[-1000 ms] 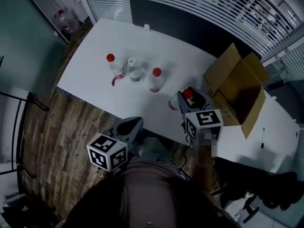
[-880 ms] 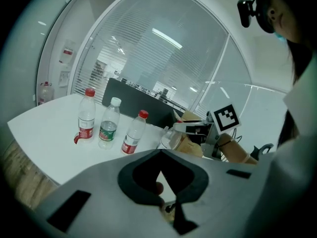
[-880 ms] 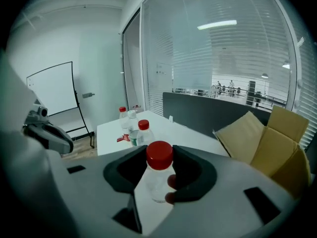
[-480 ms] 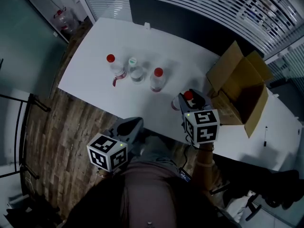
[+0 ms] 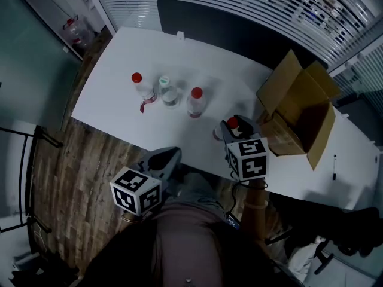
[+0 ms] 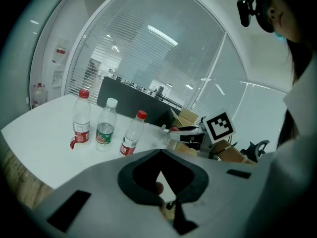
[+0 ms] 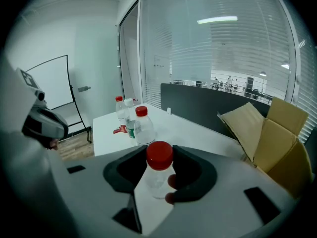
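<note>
Since a second ago the right gripper has drifted slightly toward the three clear plastic bottles standing at ten o'clock on the smooth white table; the brown cardboard box gapes at two o'clock. In the left gripper view, the left gripper presses its notched black pads together on nothing. In the right gripper view, the pads clamp a round, red-capped bottle upright above the tabletop.

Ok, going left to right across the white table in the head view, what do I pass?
Red-capped bottle with a loose label → white-capped bottle → second red-capped bottle → gripped bottle in the right gripper → open cardboard box → pen.
</note>
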`<state>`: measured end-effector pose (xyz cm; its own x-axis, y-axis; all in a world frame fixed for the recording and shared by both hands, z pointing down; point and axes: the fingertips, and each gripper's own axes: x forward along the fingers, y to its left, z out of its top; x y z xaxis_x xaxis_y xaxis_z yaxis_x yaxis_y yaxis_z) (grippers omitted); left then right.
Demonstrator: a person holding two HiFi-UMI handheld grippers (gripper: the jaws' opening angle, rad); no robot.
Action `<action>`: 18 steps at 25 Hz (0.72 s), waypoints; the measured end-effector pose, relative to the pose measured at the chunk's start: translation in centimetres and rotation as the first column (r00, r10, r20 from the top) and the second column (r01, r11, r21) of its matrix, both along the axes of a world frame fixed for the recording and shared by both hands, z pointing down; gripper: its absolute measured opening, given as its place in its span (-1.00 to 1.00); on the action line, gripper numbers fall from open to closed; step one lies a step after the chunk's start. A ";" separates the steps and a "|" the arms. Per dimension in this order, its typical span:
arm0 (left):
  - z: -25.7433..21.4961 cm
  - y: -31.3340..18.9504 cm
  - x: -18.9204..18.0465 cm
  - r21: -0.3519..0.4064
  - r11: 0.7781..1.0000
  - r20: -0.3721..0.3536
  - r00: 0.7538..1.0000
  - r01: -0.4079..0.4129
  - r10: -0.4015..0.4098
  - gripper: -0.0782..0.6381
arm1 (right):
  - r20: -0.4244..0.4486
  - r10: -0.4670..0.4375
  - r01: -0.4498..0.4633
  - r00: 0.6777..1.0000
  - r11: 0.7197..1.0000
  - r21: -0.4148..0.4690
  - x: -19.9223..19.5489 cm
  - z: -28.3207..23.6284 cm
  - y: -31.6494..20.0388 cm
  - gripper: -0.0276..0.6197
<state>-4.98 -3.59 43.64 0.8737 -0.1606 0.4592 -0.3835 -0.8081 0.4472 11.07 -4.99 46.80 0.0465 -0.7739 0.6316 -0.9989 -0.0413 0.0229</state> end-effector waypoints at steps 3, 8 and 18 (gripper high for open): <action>0.0 -0.1 0.1 0.002 1.000 0.000 1.000 -0.013 0.013 -0.76 | -0.010 -0.001 0.001 1.000 1.000 0.001 -0.2 0.2 0.0 -0.38; 0.0 0.1 0.8 0.007 0.999 0.004 0.999 -0.039 0.039 -0.76 | -0.006 0.016 -0.016 1.000 1.000 0.023 0.1 0.2 0.1 -0.38; -0.2 0.0 1.4 0.015 0.996 0.003 0.996 -0.092 0.092 -0.76 | 0.037 0.082 -0.084 0.996 0.995 0.054 0.5 0.3 0.6 -0.37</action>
